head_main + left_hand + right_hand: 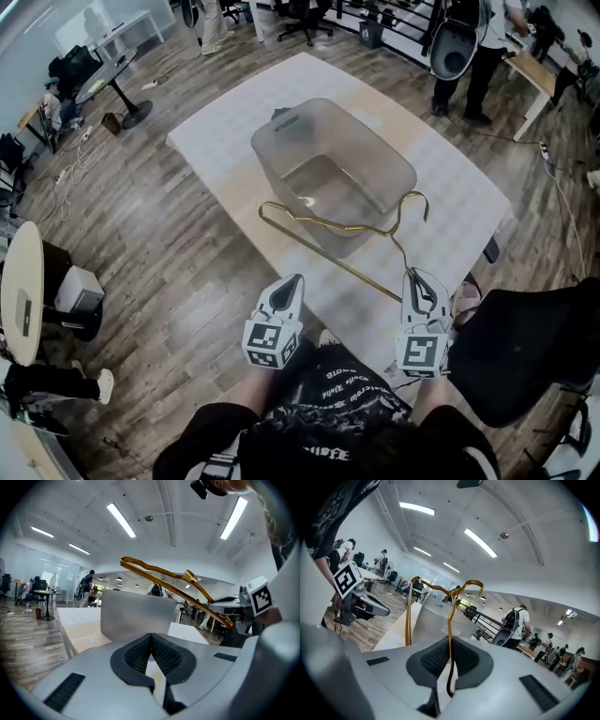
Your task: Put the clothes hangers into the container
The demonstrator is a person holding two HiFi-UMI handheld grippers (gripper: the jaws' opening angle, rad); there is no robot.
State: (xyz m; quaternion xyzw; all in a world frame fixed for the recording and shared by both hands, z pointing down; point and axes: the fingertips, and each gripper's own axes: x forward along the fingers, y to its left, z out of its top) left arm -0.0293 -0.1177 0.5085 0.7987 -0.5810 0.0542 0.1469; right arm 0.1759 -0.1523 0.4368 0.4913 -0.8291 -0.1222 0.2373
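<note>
A gold wire clothes hanger [328,227] hangs in the air over the near rim of the clear plastic container [375,159], its hook at the right. My right gripper [424,279] is shut on the hanger's near corner; in the right gripper view the gold wire [451,620] runs up from between the closed pads. The left gripper [289,287] is shut and holds nothing, near the table's front edge, left of the hanger. From the left gripper view the hanger [168,581] shows above the container [136,613]. Nothing shows inside the container.
The container stands on a white table [234,141] with a tan strip at its near edge. A black chair [525,347] stands close at my right. People [469,47] stand beyond the table's far right corner, and a round table [19,291] is at the left.
</note>
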